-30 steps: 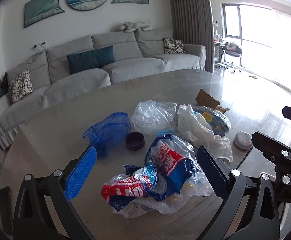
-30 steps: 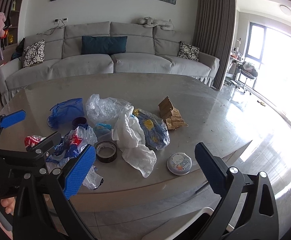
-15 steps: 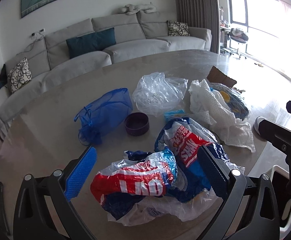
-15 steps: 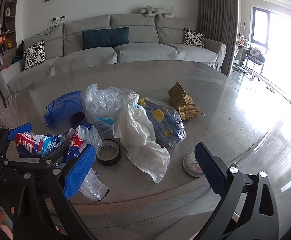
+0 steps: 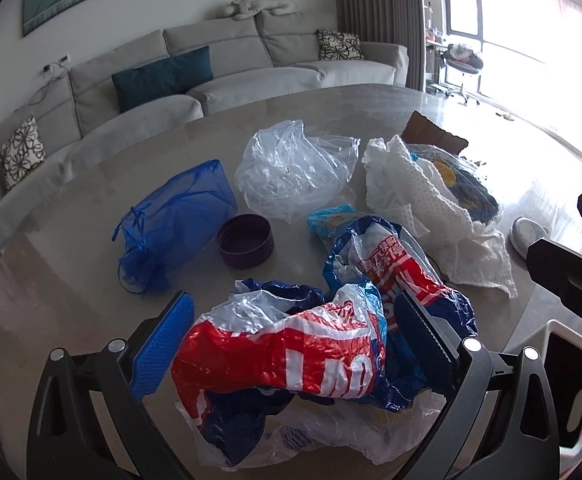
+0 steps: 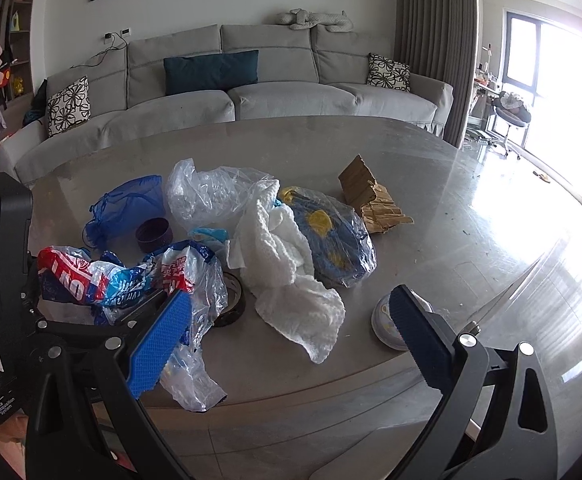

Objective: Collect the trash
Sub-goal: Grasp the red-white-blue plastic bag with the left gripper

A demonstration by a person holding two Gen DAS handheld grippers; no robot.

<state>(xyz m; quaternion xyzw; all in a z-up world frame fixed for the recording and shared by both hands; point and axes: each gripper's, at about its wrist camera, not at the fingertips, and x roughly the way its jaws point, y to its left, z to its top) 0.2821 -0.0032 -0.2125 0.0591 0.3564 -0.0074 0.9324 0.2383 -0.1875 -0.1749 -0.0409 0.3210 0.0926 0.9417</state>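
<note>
On a round grey stone table (image 5: pixel 71 280), the left gripper (image 5: pixel 291 344) straddles a crumpled red, white and blue plastic bag (image 5: pixel 283 352), jaws wide and not clamped. The right gripper (image 6: pixel 291 344), jaws equally wide, hovers at the table edge near a white knitted cloth (image 6: pixel 287 272).

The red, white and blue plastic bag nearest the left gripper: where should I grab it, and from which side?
Pinch the raised red crumple of the red, white and blue plastic bag, coming from the near edge. It already bulges up between the open left gripper fingers.
</note>
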